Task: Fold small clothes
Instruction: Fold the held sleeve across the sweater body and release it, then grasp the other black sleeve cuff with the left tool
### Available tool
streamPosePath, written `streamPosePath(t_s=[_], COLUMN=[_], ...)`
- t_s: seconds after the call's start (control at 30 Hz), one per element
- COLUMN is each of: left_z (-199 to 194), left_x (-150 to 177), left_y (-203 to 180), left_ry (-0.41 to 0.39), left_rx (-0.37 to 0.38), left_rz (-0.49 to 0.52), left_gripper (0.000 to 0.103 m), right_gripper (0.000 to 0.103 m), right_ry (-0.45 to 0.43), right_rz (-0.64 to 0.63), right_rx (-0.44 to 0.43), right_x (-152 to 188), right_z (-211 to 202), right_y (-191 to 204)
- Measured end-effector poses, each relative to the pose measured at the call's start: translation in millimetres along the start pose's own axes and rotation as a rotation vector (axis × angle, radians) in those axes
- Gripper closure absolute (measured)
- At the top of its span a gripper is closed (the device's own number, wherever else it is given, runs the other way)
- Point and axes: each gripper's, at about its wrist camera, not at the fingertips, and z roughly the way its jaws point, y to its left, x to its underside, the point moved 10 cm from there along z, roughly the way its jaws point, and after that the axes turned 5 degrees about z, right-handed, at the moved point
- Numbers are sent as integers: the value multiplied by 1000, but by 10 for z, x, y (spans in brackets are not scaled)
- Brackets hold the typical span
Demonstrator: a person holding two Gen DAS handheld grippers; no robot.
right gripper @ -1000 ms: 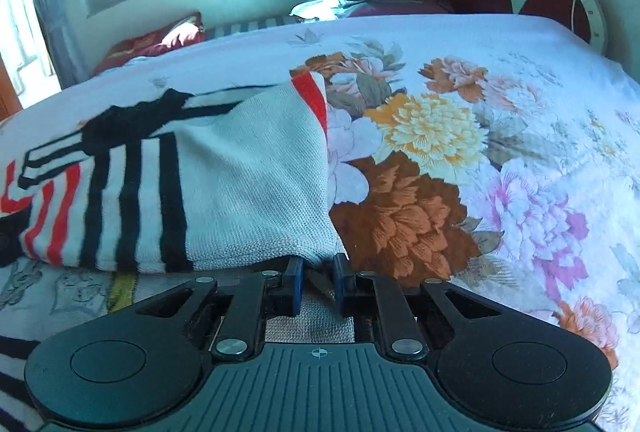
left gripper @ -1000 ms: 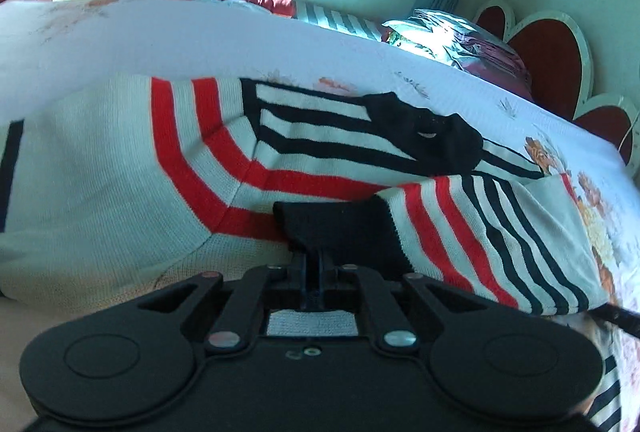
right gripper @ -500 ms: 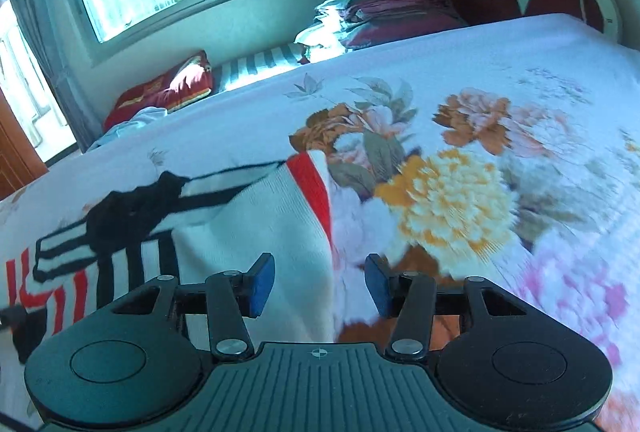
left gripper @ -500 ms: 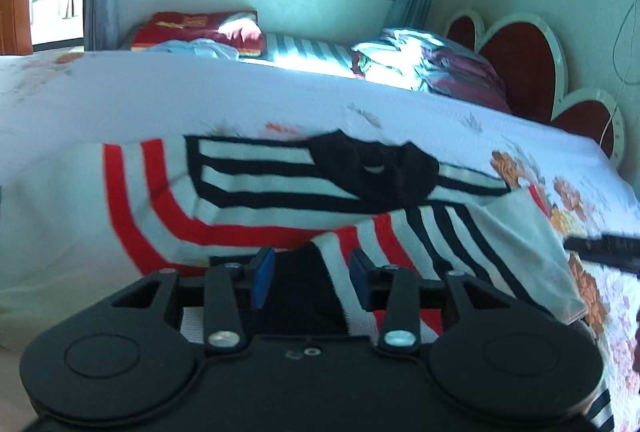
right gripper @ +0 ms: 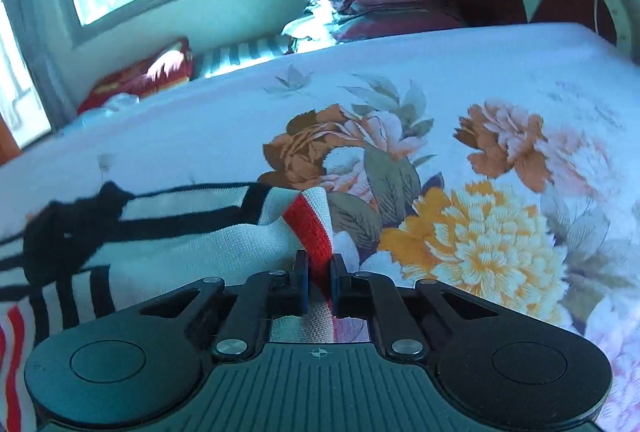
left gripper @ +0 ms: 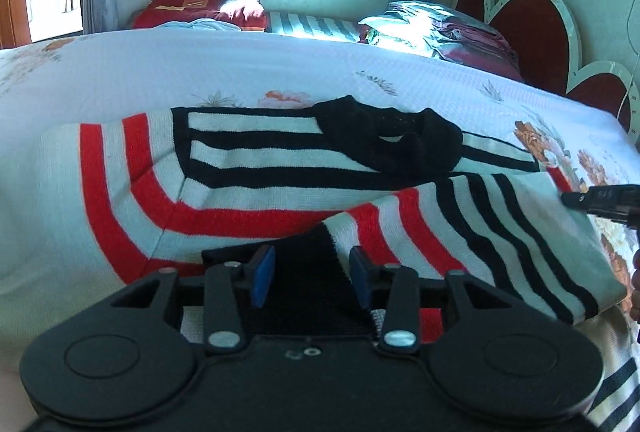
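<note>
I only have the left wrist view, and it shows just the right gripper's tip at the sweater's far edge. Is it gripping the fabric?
Observer: Yes. The right gripper is shut on the sweater, with a red band of its edge between the fingers.
Operator: What is beside that edge on the outer side?
Observer: The bedspread, with a large yellow flower printed just beyond the grip.
</note>
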Motion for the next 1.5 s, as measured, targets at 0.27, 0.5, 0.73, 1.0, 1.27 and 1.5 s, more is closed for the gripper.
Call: streamPosePath(t_s=[0.27, 0.5, 0.73, 1.0, 1.27, 1.5], left_z=[-137, -98, -507, -1043, -1522, -1622], left_x=[-61, 9, 44, 379, 798, 1019], left_y=[-24, 12, 371, 1260, 2279, 2969], left_ry=[-22, 26, 8, 27, 25, -3], left_rx=[-3, 0, -21, -151, -291, -352], left_rz=[15, 5, -93, -256, -470, -649], left_gripper=[56, 53, 38, 36, 36, 39], right_gripper=[90, 75, 70, 61, 60, 60], right_ry=[-74, 10, 0, 34, 67, 77], right_rz=[-84, -214, -221, -286, -348, -370], right_rx=[-9, -36, -93, -242, -324, -342], right_x=[10, 493, 604, 964, 1254, 1377], right_z=[-431, -459, -701, -861, -873, -854], right_y=[304, 697, 949, 1845, 2557, 2887])
